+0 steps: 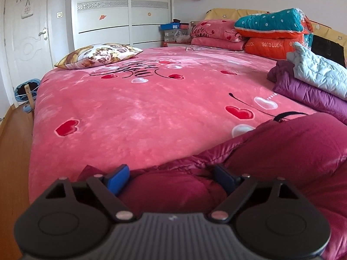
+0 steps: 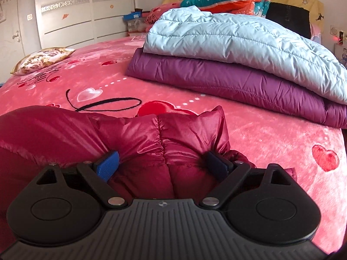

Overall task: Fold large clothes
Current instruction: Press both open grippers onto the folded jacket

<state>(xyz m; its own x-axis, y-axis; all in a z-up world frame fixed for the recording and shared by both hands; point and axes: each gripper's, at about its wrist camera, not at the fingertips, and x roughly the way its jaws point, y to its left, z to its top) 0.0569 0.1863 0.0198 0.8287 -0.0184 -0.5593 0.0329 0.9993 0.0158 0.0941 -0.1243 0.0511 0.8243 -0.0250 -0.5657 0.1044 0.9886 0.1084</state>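
- Left gripper [image 1: 171,178] sits with its blue pads spread wide, a puffy fold of the shiny dark red down jacket [image 1: 282,151] bulging up between them; can't really tell if the pads press on it, looks loose to me.
- Right gripper [image 2: 161,163] is also spread wide, and here both pads dig into the jacket's [image 2: 156,134] quilted edge, fabric puckering around the right pad, so it's clamped on a fat bunch of it.
- That jacket lies at the near edge of the pink fleece bed cover with red and white hearts [image 1: 141,112].
- Readable writing: black script on the cover [image 1: 138,69] that I can't quite make out, "Love" on the folded pink blanket [image 1: 214,31] at the far end, and "GOOD LUCK" on the orange quilt [image 1: 271,45].
- Count: two folded jackets stacked to the right, a pale blue quilted one [image 2: 238,43] on top of a purple one [image 2: 227,80]. One floral cushion [image 1: 97,55] on the far left of the bed.
- One teal dotted quilt [image 1: 269,19] tops the orange one.
- Behind: white wardrobe [image 1: 121,10], white door [image 1: 26,32], a few stacked shoe boxes [image 1: 173,32].
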